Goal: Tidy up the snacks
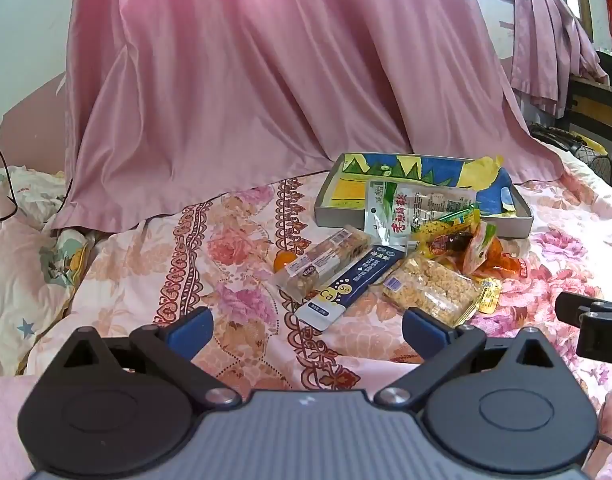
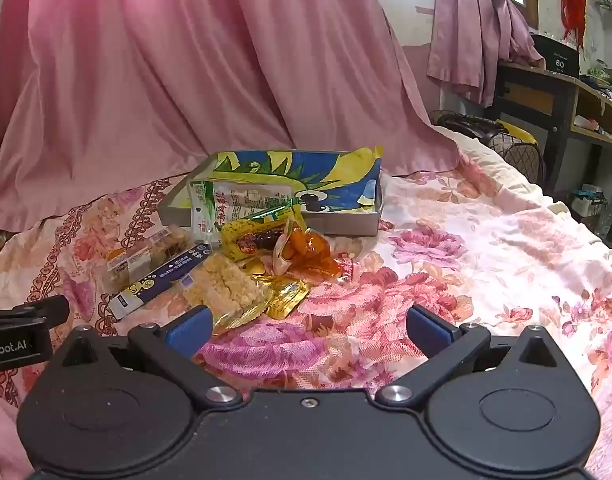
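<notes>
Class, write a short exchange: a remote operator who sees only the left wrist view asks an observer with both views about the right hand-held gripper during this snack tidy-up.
Operator: I only see a black piece at my right edge. Is the right hand-held gripper open?
Observer: Yes, the right hand-held gripper is wide open, with nothing between its fingers.
Operator: Which snack is closest to it?
Observer: The rice-crisp packet, just beyond its finger on the picture's left.

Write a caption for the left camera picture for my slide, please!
Open left gripper hovers over a snack pile beside a shallow box on a flowery bedspread.
</notes>
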Demonstrator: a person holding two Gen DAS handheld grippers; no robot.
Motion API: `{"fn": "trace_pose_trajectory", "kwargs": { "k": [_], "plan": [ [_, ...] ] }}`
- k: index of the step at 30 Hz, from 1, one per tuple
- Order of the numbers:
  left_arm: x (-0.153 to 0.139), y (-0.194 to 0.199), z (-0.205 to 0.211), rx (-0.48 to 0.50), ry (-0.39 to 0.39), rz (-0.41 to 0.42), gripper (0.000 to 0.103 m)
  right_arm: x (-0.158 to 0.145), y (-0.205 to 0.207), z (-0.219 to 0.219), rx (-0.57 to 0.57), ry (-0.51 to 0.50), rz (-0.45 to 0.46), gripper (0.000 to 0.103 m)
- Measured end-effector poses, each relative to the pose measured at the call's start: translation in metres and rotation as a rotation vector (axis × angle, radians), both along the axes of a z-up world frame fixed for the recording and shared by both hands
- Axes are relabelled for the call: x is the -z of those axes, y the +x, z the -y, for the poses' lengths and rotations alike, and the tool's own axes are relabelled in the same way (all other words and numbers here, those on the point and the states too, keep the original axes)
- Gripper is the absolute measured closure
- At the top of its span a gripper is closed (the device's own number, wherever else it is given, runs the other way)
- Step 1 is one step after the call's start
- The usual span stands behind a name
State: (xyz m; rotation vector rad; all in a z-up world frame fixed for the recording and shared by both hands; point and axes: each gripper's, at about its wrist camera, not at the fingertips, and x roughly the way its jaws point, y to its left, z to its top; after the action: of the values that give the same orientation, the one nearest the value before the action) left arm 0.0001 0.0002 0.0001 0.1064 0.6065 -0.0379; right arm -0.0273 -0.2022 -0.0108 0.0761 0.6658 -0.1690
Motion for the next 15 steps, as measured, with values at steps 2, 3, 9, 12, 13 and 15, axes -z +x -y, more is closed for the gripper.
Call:
{"fn": "trace_pose_trajectory", "kwargs": {
  "k": [2, 3, 9, 12, 13, 15],
  "plan": [
    [0.0000, 0.0001, -0.0001, 0.000, 0.000, 0.000, 0.000, 0.0001, 0.0000, 0.0000, 0.000, 0.003, 0.000, 0.001],
    [0.0001, 0.0002, -0.0001, 0.000, 0.001, 0.000, 0.000, 0.0001, 0.0002, 0.0000, 0.001, 0.005, -0.003, 0.001],
    [0.0000, 0.0000, 0.0001, 0.000, 0.001, 0.001, 0.000, 0.0003, 0.0004, -0.0001, 0.001, 0.008, -0.005, 0.001],
    [-0.0001, 0.0000, 0.0002, 0.001, 0.001, 0.000, 0.000, 0.0005, 0.0006, 0.0002, 0.001, 0.009, -0.006, 0.001],
    [-0.0001, 0.0000, 0.0003, 0.002, 0.001, -0.001, 0.000, 0.0006, 0.0006, 0.0003, 0.001, 0.010, -0.006, 0.001],
    [0.0000, -0.0002, 0.0002, 0.003, 0.002, 0.000, 0.000, 0.0008, 0.0007, 0.0005, 0.002, 0.010, -0.007, 0.001]
  ]
}}
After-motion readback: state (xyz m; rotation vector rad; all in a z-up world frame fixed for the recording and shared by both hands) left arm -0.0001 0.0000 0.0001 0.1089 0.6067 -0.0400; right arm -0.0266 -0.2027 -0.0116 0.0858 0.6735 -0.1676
